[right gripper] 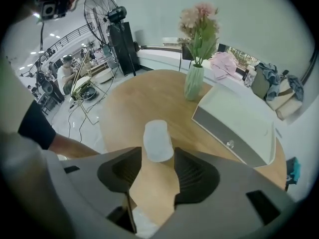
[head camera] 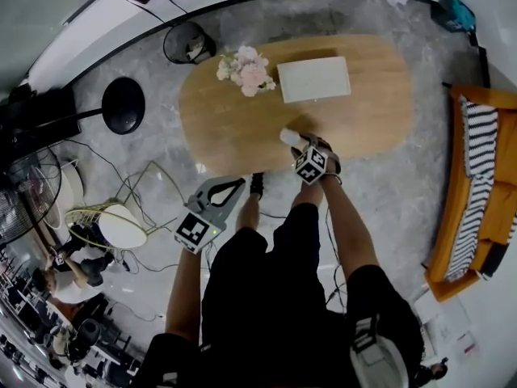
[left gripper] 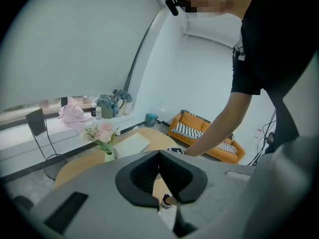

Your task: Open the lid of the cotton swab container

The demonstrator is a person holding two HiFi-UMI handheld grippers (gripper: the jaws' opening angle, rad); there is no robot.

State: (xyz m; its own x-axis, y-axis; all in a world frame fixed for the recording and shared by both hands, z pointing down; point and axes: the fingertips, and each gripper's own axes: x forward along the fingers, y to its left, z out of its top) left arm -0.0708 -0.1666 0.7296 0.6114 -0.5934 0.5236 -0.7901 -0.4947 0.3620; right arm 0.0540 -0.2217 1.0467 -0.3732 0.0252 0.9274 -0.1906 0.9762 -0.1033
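Your right hand-held gripper (right gripper: 157, 156) is spread, its jaws either side of the translucent white cylindrical cotton swab container (right gripper: 158, 139) without touching it. The container sits near the edge of the oval wooden table (right gripper: 139, 98). Your left hand-held gripper (left gripper: 159, 156), pressed together, hovers off that table.

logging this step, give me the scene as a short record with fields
table: oval, wooden
container: upright near the table's near edge
right gripper: open, container at the tips of its fingers, not gripped
left gripper: shut, empty, over the floor
also on table: flowers, white box
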